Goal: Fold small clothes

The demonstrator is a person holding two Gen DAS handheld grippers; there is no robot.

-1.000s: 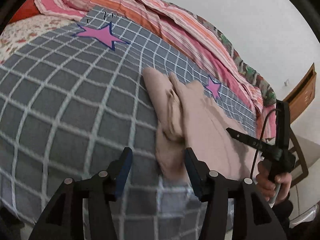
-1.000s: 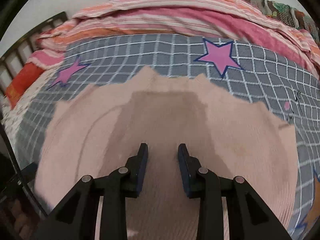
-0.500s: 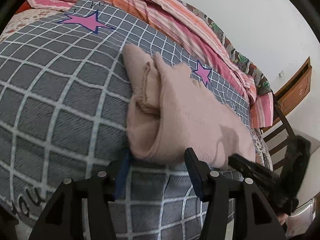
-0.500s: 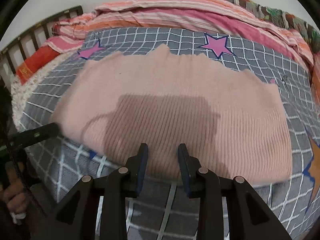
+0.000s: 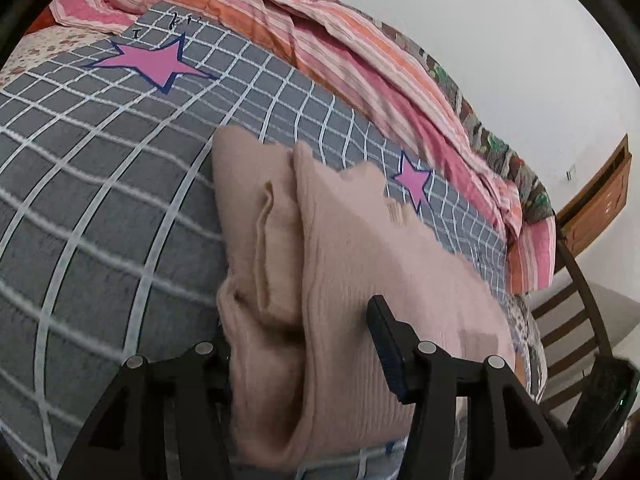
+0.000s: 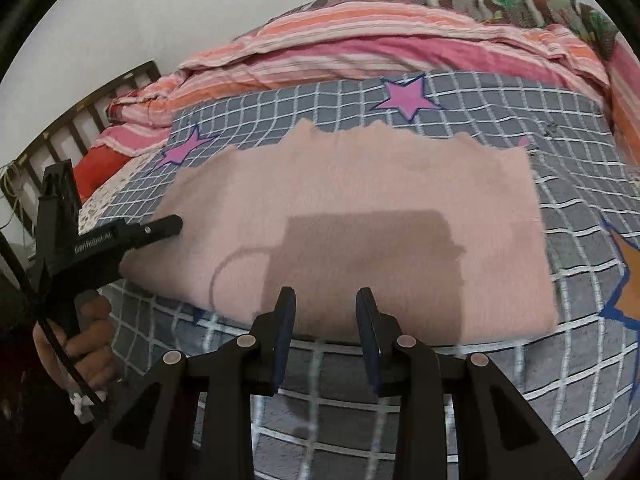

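Though astride sweater (image 5: 360, 272), L claw (image 5: 300, 320) half-hidden.

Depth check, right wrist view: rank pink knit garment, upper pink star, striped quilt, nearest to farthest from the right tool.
1. Pink ribbed knit garment: directly ahead of the right tool, near edge at its tips.
2. Pink star print on the grey checked sheet: beyond the garment's far edge.
3. Pink-and-orange striped quilt: bunched along the back.
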